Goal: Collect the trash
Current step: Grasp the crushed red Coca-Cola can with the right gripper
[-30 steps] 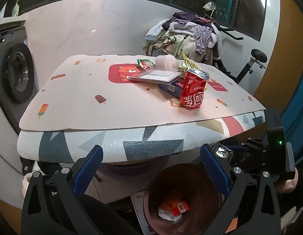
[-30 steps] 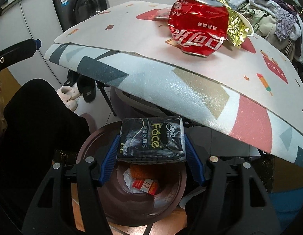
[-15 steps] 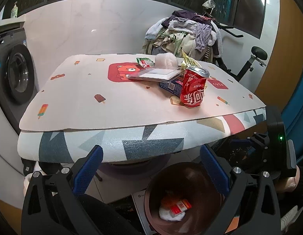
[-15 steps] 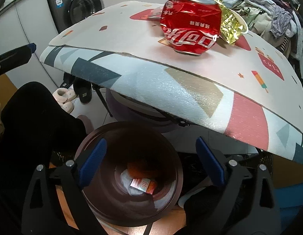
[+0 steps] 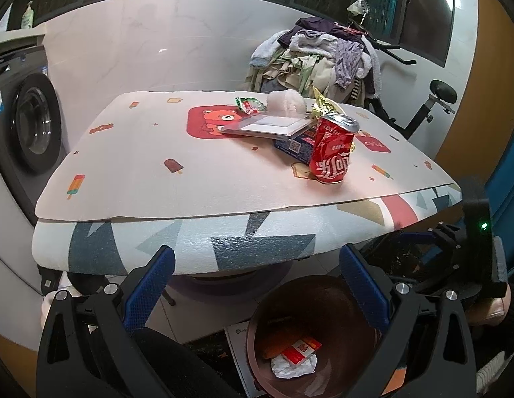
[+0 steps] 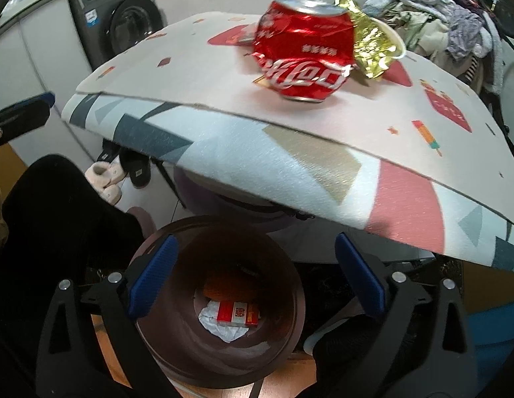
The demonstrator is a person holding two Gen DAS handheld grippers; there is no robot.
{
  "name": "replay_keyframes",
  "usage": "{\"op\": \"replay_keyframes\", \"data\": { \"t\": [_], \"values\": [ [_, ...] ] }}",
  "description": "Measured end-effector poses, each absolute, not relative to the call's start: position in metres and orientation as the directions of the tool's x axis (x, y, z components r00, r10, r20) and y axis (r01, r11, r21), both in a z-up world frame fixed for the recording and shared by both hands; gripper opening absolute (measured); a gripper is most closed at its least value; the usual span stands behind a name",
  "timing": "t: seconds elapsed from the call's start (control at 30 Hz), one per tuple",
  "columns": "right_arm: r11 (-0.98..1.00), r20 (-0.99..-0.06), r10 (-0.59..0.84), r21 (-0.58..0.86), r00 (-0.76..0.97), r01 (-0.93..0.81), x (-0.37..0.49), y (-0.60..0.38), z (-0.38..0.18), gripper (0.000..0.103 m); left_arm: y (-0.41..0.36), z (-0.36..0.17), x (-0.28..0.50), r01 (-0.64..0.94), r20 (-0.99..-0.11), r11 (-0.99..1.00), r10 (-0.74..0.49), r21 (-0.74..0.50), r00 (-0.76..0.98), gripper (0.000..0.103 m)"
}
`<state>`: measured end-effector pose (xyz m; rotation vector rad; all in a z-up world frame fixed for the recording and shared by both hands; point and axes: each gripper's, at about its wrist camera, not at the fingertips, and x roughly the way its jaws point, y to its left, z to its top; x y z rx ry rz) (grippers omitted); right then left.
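Your right gripper [image 6: 253, 273], lower centre of the frame, hangs over the brown bin [image 6: 290, 341] with its jaws opening wide and nothing between them. Your left gripper [image 5: 257, 285] likewise stands wide and empty beside the bin. A red packet [image 6: 237, 313] lies on the bin floor. The dented red can [image 5: 333, 154] stands upright on the table [image 5: 190, 179], right of centre.
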<state>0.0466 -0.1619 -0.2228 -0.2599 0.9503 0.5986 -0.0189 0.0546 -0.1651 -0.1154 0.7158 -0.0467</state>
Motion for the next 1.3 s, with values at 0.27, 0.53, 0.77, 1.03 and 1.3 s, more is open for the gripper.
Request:
{"op": "replay_keyframes", "data": {
  "t": [0.27,0.53,0.77,1.03,1.3],
  "values": [
    [0.873,-0.724,0.314,-0.034,0.615,-0.486,0.068,-0.164,-0.183,0.096,0.072,-0.135,-0.001,-0.028,-0.619,0.989,-0.069,-0.146,0.782,0.097],
    [0.933,-0.691,0.272,0.019,0.670,-0.359,0.114,-0.124,-0.163,0.097,0.103,-0.110,0.023,-0.057,-0.572,0.973,-0.085,-0.225,0.816,0.097],
    [0.969,-0.712,0.184,0.016,0.678,-0.246,0.159,-0.080,-0.171,0.097,0.134,-0.128,0.032,-0.102,-0.592,0.931,-0.135,-0.350,0.794,0.097],
    [0.988,-0.750,0.101,-0.001,0.654,-0.153,0.198,-0.065,-0.180,0.094,0.146,-0.142,0.038,-0.105,-0.602,0.907,-0.180,-0.407,0.778,0.097],
    [0.969,-0.744,0.202,0.056,0.637,-0.242,0.181,-0.101,-0.181,0.036,0.144,-0.149,0.050,-0.089,-0.599,0.875,-0.248,-0.475,0.762,0.097]
  ]
}}
